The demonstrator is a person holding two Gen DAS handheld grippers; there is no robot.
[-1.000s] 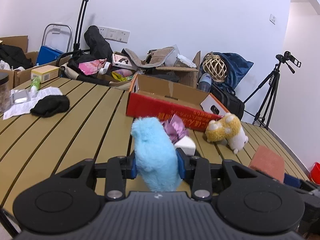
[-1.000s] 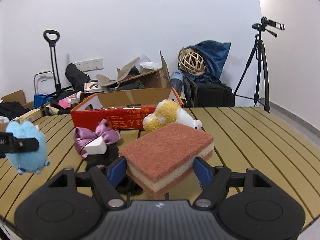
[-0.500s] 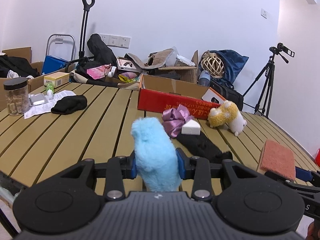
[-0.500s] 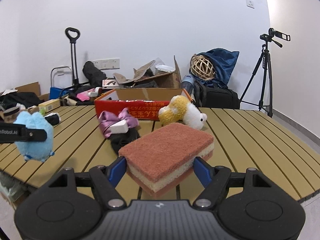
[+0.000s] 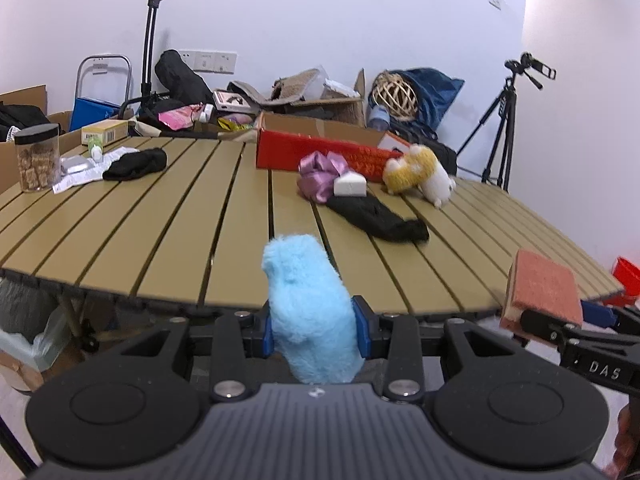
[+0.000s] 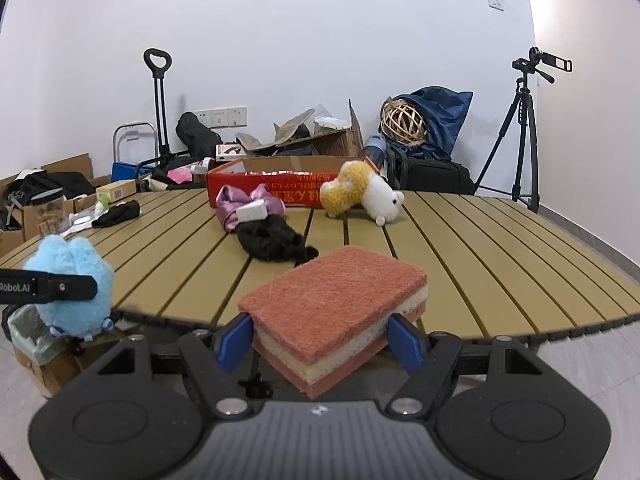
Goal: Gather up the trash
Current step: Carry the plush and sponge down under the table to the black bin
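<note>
Left tool is clenched on a fluffy light-blue plush toy, its blue pads pressing the toy's sides so that the fur bulges up above them. Right tool grips a rust-coloured scouring sponge with a pale foam middle layer, one blue pad at each end, the sponge lying flat and turned a little askew between them. Both tools hang just off the near edge of the slatted tan desk, with the toy and the sponge out over that edge rather than resting on the slats (floor shows beneath them). From the right tool, the blue toy sits off to its left at about the same level; from the left tool, the sponge is off to its right. Ahead of both tools on the desk lie a black cloth, a purple satin bow with a small white block touching it, and a yellow-and-white plush animal tipped on its side. Behind those stands a red cardboard box. Farther to the left of the tools, a second black cloth lies near a clear jar with a black lid.
</note>
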